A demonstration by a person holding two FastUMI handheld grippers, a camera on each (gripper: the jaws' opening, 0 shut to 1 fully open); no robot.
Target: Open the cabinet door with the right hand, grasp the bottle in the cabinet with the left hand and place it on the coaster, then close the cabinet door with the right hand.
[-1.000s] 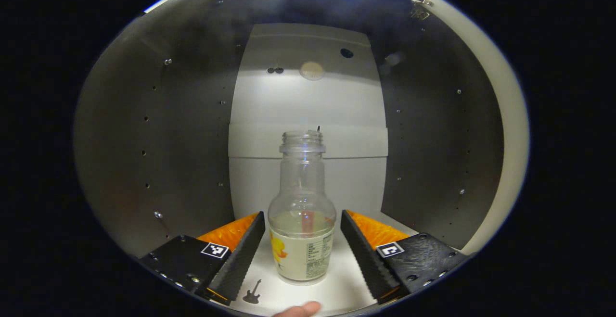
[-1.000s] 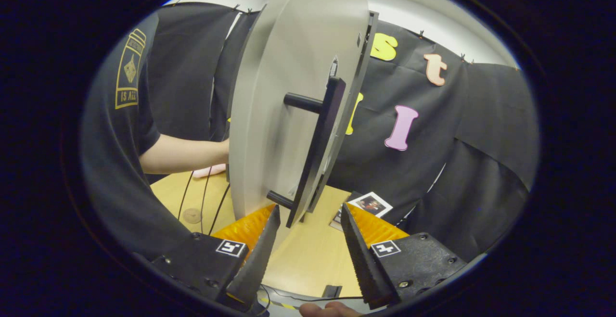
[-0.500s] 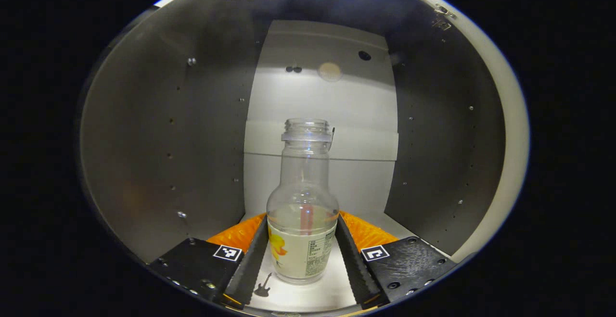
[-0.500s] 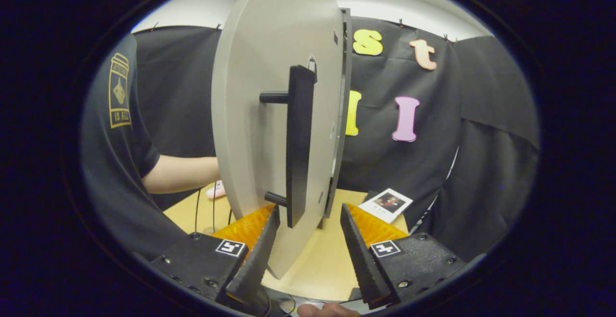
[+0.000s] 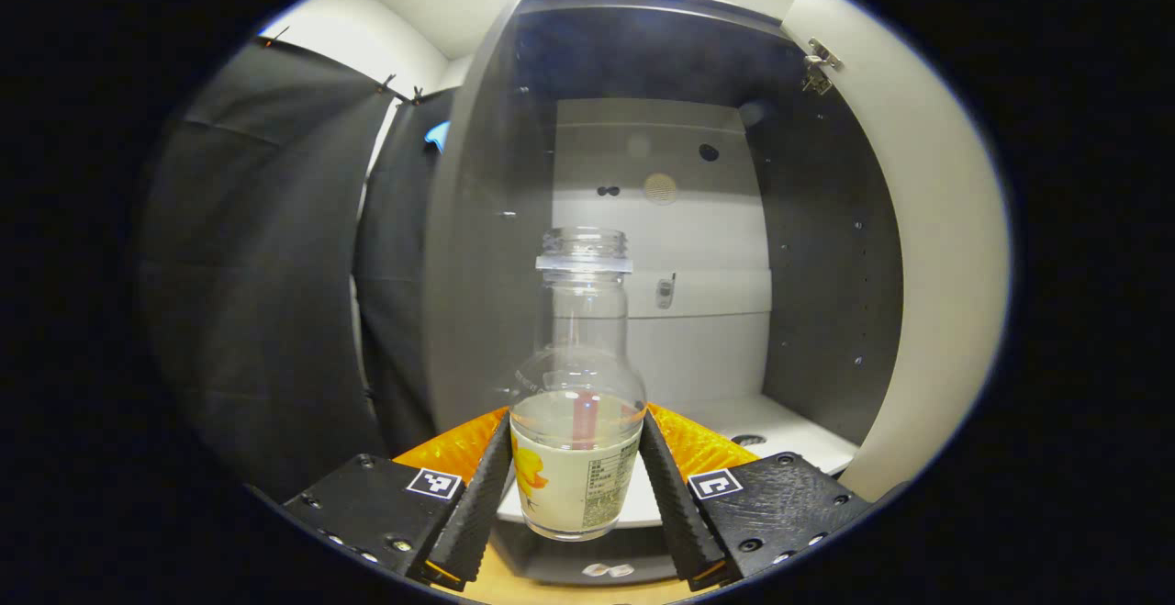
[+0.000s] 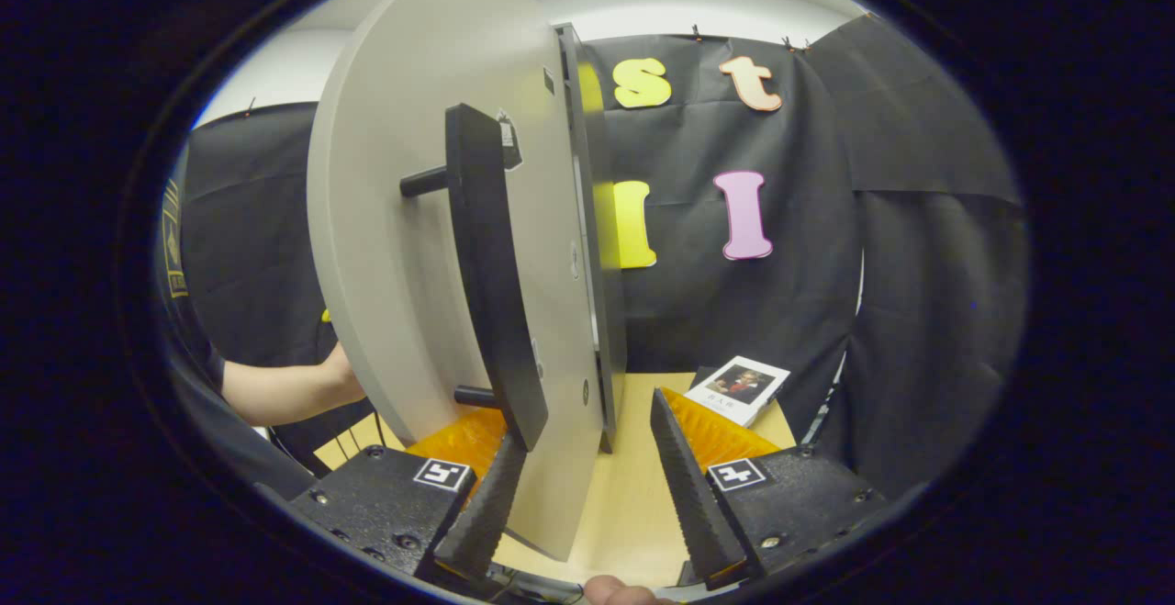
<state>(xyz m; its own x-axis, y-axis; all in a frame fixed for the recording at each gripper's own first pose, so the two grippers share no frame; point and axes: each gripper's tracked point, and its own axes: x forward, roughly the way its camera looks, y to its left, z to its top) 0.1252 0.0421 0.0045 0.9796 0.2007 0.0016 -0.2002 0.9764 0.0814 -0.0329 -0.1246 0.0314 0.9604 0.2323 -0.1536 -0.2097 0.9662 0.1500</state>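
The left gripper (image 5: 576, 481) clamped both fingers on the bottle (image 5: 576, 403), upright, held before the cabinet (image 5: 661, 219) opening. The right gripper (image 6: 587, 486) gaped around the open door's (image 6: 413, 247) lower edge, beside the handle (image 6: 486, 274).

Black cloth (image 6: 900, 219) is hanging as the booth's wall, clipped along its top edge, folds sagging at the right. White wall (image 6: 698, 17) is showing above it, catching bright light. Pale wooden counter (image 6: 633, 495) is running below, lit evenly. A small photo card (image 6: 742, 386) is lying on the counter near the cloth. In the left gripper view, more black cloth (image 5: 266, 293) is draping on the left, with white wall (image 5: 321, 36) glowing above.
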